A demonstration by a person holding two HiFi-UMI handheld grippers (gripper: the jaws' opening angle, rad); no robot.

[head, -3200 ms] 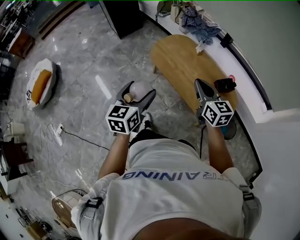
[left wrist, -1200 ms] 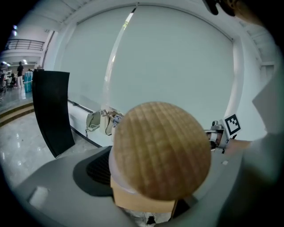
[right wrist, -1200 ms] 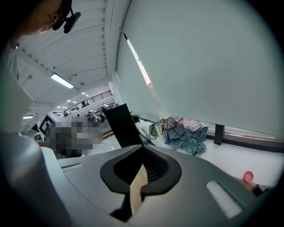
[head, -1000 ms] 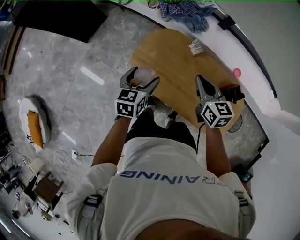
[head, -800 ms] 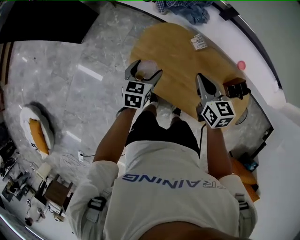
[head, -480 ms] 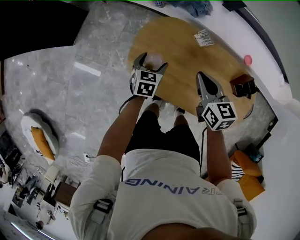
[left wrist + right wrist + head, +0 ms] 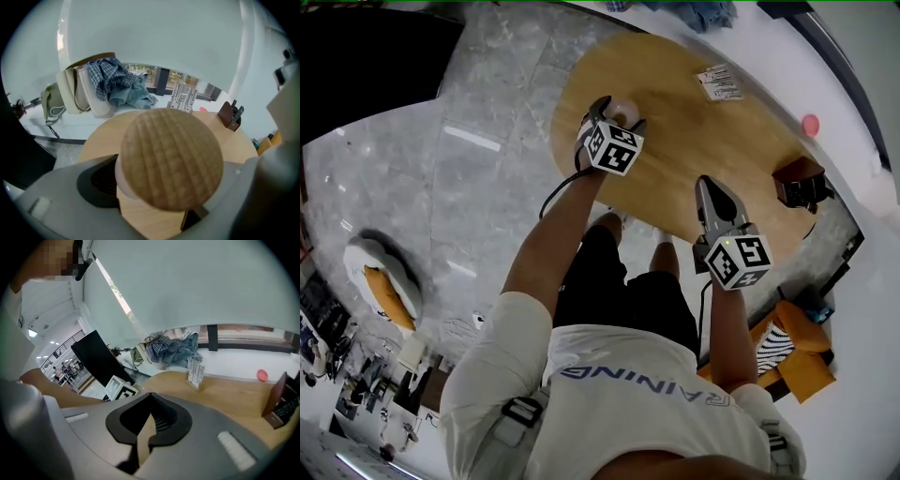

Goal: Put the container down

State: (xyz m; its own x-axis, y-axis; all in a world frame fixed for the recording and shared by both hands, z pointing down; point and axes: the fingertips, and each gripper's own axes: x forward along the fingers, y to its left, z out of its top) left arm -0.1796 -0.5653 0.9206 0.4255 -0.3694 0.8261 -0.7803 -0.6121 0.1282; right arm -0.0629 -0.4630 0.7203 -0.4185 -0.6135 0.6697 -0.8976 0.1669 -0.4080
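Observation:
The container (image 7: pixel 171 159) is a small white jar with a round wooden lid (image 7: pixel 622 111). My left gripper (image 7: pixel 614 114) is shut on it and holds it over the left part of the oval wooden table (image 7: pixel 675 103). In the left gripper view the lid fills the space between the grey jaws, with the tabletop (image 7: pixel 103 136) below and beyond it. My right gripper (image 7: pixel 713 204) hangs over the table's near edge, its jaws pressed together with nothing between them; in the right gripper view the right gripper (image 7: pixel 149 427) shows closed tips over the wood.
On the table lie a printed card (image 7: pixel 719 82) at the far side and a brown holder with dark items (image 7: pixel 799 181) at the right. A pink ball (image 7: pixel 810 124) sits on the white ledge. Clothes and a bag (image 7: pixel 101 89) lie beyond the table. Marble floor (image 7: pixel 478 159) is to the left.
The left gripper has carried the container from over the floor forward to above the table's left part. The right gripper stayed shut near the table's front edge.

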